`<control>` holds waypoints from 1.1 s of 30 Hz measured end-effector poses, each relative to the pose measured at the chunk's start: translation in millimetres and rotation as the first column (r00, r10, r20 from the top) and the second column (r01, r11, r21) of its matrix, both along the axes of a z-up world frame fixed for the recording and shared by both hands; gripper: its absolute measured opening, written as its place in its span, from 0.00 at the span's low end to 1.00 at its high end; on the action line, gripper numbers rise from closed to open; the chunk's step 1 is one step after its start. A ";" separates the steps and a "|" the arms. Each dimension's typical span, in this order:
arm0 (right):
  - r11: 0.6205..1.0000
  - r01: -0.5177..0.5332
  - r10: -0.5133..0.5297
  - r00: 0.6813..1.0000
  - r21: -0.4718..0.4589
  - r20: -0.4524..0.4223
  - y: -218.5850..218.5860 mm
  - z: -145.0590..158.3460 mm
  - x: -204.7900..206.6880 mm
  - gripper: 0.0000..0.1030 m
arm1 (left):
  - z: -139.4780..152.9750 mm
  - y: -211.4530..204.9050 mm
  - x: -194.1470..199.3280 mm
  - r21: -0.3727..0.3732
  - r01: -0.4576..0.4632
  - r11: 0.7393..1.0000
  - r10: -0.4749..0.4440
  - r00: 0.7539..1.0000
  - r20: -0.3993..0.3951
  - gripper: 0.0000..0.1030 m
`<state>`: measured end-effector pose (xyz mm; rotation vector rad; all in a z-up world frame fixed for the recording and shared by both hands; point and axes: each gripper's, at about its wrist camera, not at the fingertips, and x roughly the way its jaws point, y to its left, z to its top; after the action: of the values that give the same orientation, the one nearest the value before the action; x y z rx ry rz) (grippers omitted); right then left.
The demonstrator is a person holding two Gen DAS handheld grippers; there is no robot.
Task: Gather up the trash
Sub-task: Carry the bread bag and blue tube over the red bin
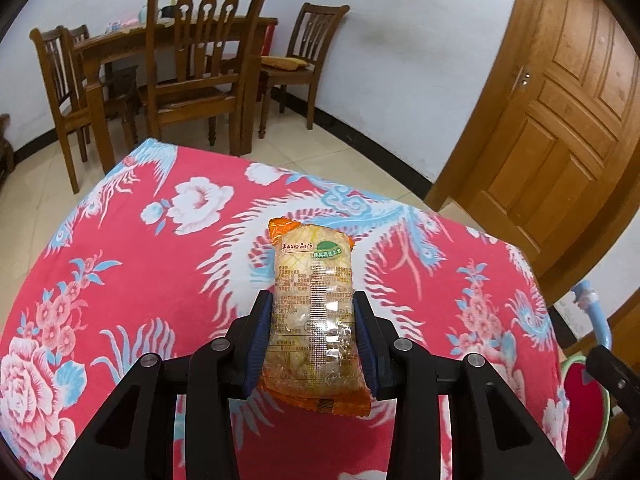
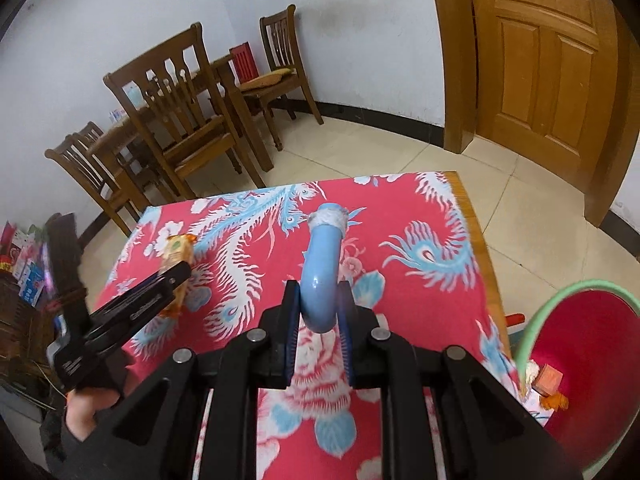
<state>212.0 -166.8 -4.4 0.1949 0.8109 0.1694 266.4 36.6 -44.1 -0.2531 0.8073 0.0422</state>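
Gripping a snack packet [image 1: 314, 312], left tool [image 1: 313, 312]; right tool [image 2: 320, 304] clamps blue handle [image 2: 320, 276].

White walls [image 1: 400, 60] with dark baseboard; pale tiled floor [image 2: 380, 152]. Wooden dining table [image 1: 120, 40] ringed by slatted chairs [image 1: 200, 40]. Panelled wooden door [image 1: 560, 120] at right.

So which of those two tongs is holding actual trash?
The left tongs: they pinch an orange-edged clear plastic snack wrapper. The right tongs grip a curved light-blue plastic handle instead.
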 end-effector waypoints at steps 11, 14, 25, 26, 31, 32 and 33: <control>0.999 0.026 -0.028 0.998 0.044 0.048 -30.8 23.1 -50.0 0.20 | 32.9 -31.8 -23.8 -0.004 0.090 0.996 -0.089 0.995 0.034 0.39; 0.997 0.052 -0.056 0.997 0.056 0.057 -41.5 26.6 -63.4 0.20 | 42.5 -45.4 -33.5 -0.002 0.125 0.992 -0.124 0.991 0.049 0.39; 0.985 0.150 -0.157 0.984 0.079 0.085 -93.7 37.3 -108.3 0.20 | 65.6 -102.2 -66.8 -0.018 0.271 0.962 -0.269 0.960 0.077 0.39; 0.984 0.158 -0.164 0.983 0.079 0.085 -97.8 36.9 -110.7 0.20 | 66.3 -105.7 -68.6 -0.022 0.282 0.959 -0.280 0.957 0.077 0.39; 0.974 0.211 -0.217 0.973 0.083 0.074 -123.4 31.8 -127.5 0.20 | 68.3 -134.0 -81.8 -0.024 0.348 0.937 -0.345 0.935 0.078 0.39; 0.971 0.222 -0.228 0.971 0.085 0.069 -127.9 29.5 -131.0 0.20 | 68.5 -140.0 -84.3 -0.024 0.362 0.932 -0.359 0.930 0.078 0.39; 0.969 0.233 -0.239 0.969 0.086 0.064 -132.4 27.4 -133.4 0.20 | 68.6 -145.2 -86.3 -0.024 0.374 0.927 -0.371 0.925 0.078 0.39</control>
<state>78.6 -299.3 23.1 0.3552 0.7012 -0.0165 180.2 -108.6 24.4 -0.1324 0.7732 -0.3397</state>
